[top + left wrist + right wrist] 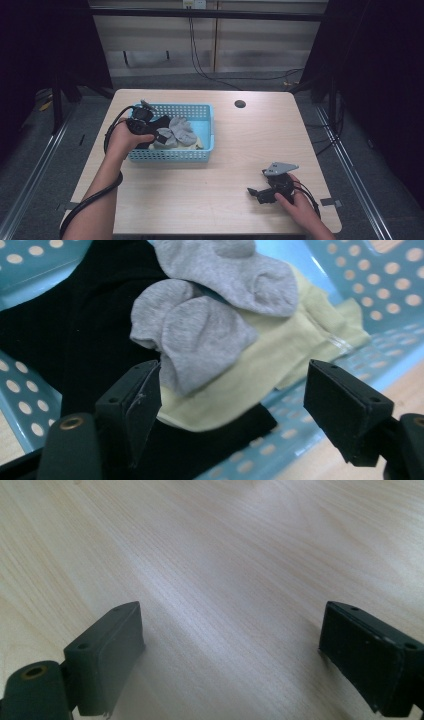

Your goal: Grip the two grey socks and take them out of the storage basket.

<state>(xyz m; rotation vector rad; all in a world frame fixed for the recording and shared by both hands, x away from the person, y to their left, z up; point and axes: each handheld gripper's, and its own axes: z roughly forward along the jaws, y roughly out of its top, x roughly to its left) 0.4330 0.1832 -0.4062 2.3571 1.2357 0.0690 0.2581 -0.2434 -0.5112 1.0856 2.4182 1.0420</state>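
Jaws of the left hand-held gripper (pixel 232 405) stand spread wide, with nothing between them, poised just above the clothes in a light blue perforated basket (pixel 207 131). In the left gripper view a pair of grey socks (pixel 210 315) lies on top of a pale yellow cloth (pixel 280 360), and both rest on a black garment (pixel 65 325) that covers the basket's left part. One grey sock hangs close to the left jaw, though whether they touch cannot be told. From the high view, the person's left hand (pixel 122 140) holds this hand-held gripper over the basket's left near corner, its black cable looping back along the forearm.

The right hand-held gripper (pixel 255 192) sits low over the tabletop (pixel 200 200) at the near right, held by the person's right hand (pixel 300 207), with a grey three-cornered plate on top. Its jaws are likewise spread apart, and the right gripper view shows bare pale wood grain between them.

The basket stands on the left half of the tabletop, well apart from the right hand-held gripper. A small dark round hole (pixel 240 104) sits near the tabletop's far edge, to the right of the basket.
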